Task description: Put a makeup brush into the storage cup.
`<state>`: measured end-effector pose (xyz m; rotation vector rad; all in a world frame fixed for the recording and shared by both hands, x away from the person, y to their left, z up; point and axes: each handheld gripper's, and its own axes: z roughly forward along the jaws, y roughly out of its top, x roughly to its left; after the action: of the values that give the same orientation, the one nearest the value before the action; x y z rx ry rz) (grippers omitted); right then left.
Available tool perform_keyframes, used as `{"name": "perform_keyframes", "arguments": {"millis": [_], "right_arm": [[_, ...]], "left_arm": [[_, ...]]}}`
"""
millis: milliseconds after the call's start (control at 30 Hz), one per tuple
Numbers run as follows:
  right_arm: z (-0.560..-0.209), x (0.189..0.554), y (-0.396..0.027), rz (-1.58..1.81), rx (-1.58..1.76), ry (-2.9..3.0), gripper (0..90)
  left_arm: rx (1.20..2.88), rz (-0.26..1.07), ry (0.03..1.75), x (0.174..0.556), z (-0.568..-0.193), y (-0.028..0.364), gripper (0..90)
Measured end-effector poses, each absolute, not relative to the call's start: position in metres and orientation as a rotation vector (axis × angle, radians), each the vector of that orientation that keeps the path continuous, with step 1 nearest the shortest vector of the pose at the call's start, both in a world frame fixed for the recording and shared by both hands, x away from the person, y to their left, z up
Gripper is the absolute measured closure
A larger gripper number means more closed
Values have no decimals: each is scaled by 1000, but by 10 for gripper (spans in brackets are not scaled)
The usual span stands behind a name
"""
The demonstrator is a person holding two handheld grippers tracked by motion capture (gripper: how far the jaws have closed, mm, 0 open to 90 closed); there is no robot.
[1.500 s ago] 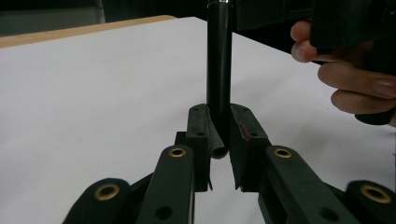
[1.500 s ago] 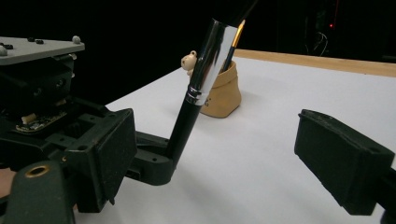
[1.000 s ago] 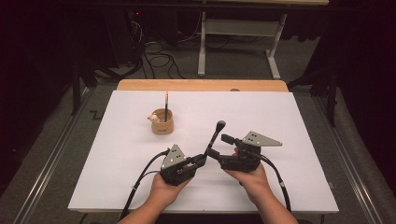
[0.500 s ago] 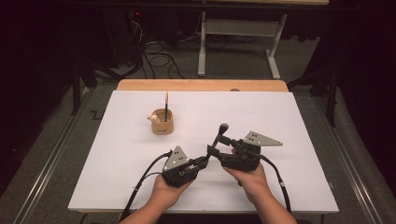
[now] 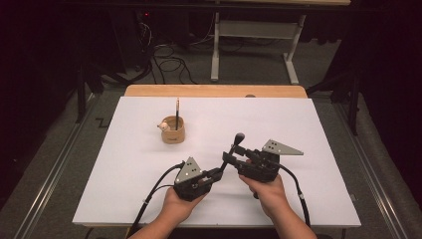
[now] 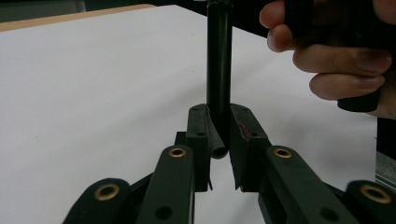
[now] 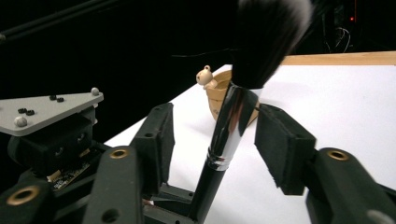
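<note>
Near the surface's (image 5: 318, 199) front edge: left tool (image 6: 219, 140) clenches brush (image 7: 233, 121) handle, its end hidden; right tool (image 7: 212, 140) closing, pads apart from it.

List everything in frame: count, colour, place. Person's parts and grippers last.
makeup brush: 1, black handle, silver ferrule, dark bristles; handle end clamped in left gripper, bristles up, ferrule between right gripper's jaws
wooden cup: 1, tan, left-centre of board, small pale figure on rim
pencil: 1, dark, upright in cup
white board: 1, covers tabletop
wooden table edge: 1, tan, far side
left gripper: 1, black, shut on brush handle
right gripper: 1, black, jaws just been closing around ferrule, pads not touching
hands: 2, bottom centre
</note>
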<state>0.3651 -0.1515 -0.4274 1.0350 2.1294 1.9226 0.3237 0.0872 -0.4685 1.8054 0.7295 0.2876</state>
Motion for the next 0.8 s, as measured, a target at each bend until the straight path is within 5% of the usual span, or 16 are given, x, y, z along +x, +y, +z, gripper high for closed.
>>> {"name": "perform_keyframes", "arguments": {"millis": [800], "right_arm": [[-430,368,-157,1971,1098,2110,687]], "left_arm": [[1803,292,726,323,-469,87,792]]}}
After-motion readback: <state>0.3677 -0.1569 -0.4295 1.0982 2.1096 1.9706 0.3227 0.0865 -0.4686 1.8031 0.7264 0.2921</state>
